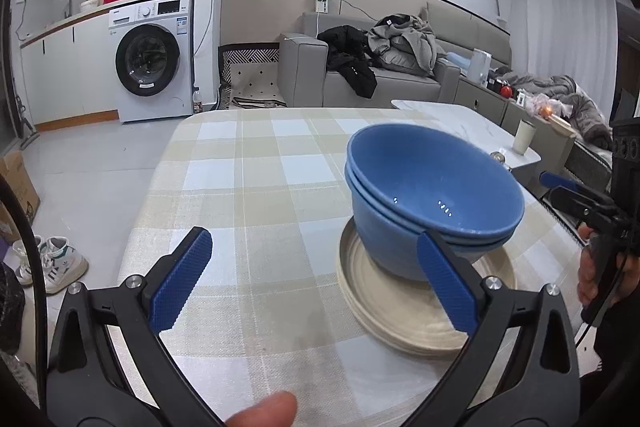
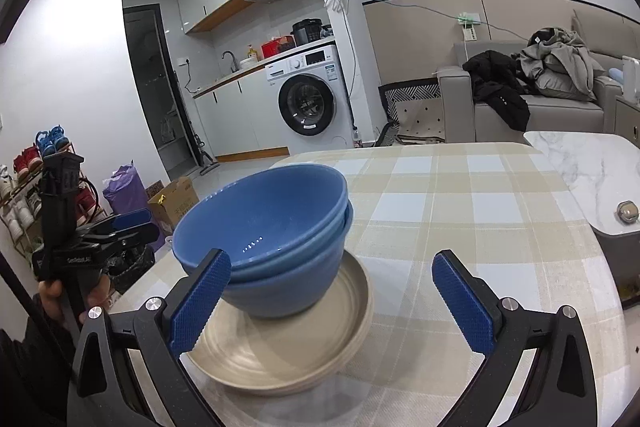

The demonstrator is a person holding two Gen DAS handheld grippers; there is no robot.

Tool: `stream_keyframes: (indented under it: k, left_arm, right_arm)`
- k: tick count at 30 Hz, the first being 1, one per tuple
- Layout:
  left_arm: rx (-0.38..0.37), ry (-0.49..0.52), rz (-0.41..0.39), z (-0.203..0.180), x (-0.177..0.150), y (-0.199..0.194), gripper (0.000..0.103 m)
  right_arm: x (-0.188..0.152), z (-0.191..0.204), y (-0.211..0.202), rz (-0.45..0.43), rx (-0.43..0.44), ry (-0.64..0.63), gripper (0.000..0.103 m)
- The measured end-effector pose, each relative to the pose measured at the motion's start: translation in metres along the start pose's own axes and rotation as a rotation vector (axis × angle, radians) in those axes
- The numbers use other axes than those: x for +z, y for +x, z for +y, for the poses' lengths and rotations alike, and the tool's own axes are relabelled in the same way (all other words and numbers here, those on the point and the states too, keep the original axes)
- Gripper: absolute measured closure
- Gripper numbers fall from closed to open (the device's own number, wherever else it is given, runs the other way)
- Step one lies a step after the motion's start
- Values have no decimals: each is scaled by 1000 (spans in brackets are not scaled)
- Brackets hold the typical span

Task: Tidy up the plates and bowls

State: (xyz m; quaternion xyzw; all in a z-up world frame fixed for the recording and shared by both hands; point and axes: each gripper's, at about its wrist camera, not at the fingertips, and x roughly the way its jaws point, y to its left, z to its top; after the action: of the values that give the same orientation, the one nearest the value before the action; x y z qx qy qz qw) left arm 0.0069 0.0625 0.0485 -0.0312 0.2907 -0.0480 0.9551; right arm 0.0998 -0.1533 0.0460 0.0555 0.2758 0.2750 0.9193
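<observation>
A stack of blue bowls rests on a stack of beige plates on the checked tablecloth. My left gripper is open, with only bare cloth between its blue pads. Its right finger stands just in front of the bowls and plates, which lie to the right of the gap. My right gripper is open too. Its left finger overlaps the bowls' near side, and the stack sits left of its gap. Nothing is held by either one.
The table drops off to floor on the left, where shoes and a cardboard box lie. A marble side table with a cup adjoins on the right. Sofa and washing machine stand behind.
</observation>
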Motion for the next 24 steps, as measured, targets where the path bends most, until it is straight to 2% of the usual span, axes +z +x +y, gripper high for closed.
stream_keyframes:
  k: [6,9,14,24]
  left_arm:
    - [-43,39,-46,-5,-14,3,1]
    - [-20,53,-67,-7,-22,4,1]
    - [-41,30,-69,-2,-32,13,1]
    - [-29,10,-89,5,-41,23,1]
  right_arm:
    - [-19,1,-8,-27,6,-45,0]
    - [-27,3,-9,-36,10,-68,0]
    - [-36,8,-9,-60,22,-106,0]
    - [-43,10,-19,-106,39,-111,0]
